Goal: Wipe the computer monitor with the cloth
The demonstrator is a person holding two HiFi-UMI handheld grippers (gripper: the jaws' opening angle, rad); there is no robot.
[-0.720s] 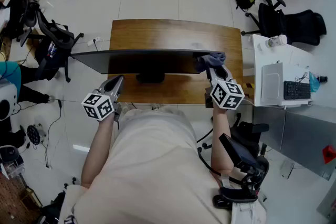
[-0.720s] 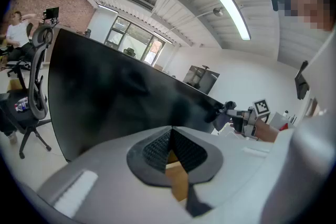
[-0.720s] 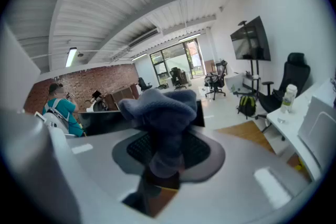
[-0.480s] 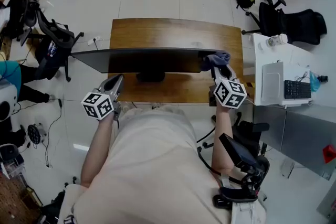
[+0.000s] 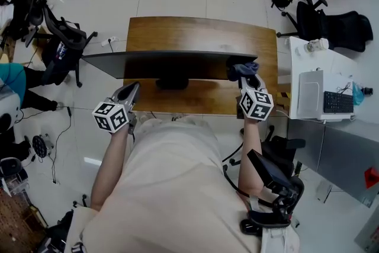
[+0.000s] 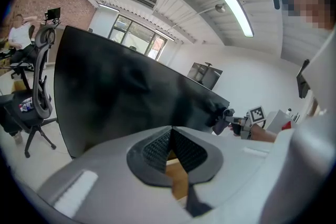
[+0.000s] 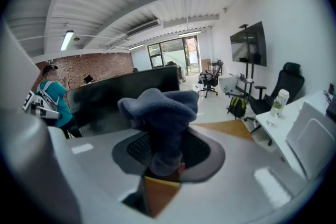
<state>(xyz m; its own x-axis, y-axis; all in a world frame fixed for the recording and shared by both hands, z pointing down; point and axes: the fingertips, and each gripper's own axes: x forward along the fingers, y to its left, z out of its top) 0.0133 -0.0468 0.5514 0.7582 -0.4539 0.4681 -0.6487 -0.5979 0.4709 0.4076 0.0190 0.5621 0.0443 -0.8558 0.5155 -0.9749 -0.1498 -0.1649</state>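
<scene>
one bunched grey-blue cloth point(image 5: 240, 70) is clamped in the right gripper point(image 5: 247, 77), arm outstretched, at the right end of the monitor point(image 5: 160, 62) on the worktop point(image 5: 201, 32); the left gripper point(image 5: 131, 89) is held closed and empty by the screen's left half.

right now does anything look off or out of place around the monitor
Nothing stands out. The monitor stands upright on the wooden desk, the cloth is bunched in the right gripper at the screen's right end, and the left gripper is shut and empty.
</scene>
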